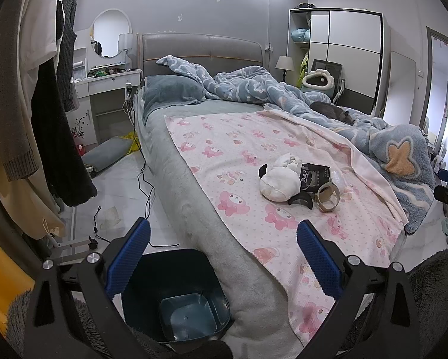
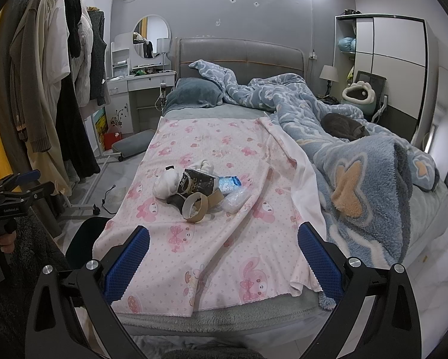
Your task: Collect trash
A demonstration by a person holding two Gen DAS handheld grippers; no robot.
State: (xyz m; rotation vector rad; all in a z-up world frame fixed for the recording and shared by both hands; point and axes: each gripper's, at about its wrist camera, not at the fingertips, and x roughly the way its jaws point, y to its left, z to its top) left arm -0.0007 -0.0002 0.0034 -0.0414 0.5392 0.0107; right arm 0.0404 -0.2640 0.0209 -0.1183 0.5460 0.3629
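A pile of trash lies on the pink bed sheet point(image 2: 212, 155): a white crumpled wad point(image 1: 279, 184) point(image 2: 165, 184), a black snack packet point(image 1: 313, 176) point(image 2: 198, 182), a cardboard tape ring point(image 1: 328, 198) point(image 2: 195, 206), a blue-white wrapper point(image 2: 229, 183) and clear plastic point(image 2: 234, 200). A dark bin point(image 1: 176, 293) with an empty blue-green inside stands on the floor by the bed's near corner, below my left gripper point(image 1: 222, 260). Both grippers are open and empty. My right gripper point(image 2: 224, 261) hovers over the foot of the bed, short of the pile.
A grey cat point(image 2: 345, 128) sleeps on the blue blanket point(image 2: 358, 179) at right. Clothes hang on a rack point(image 2: 59, 89) at left. Black cables point(image 1: 146, 197) trail on the floor beside the bed. A dressing table point(image 2: 143, 83) and a wardrobe point(image 2: 388, 59) stand at the back.
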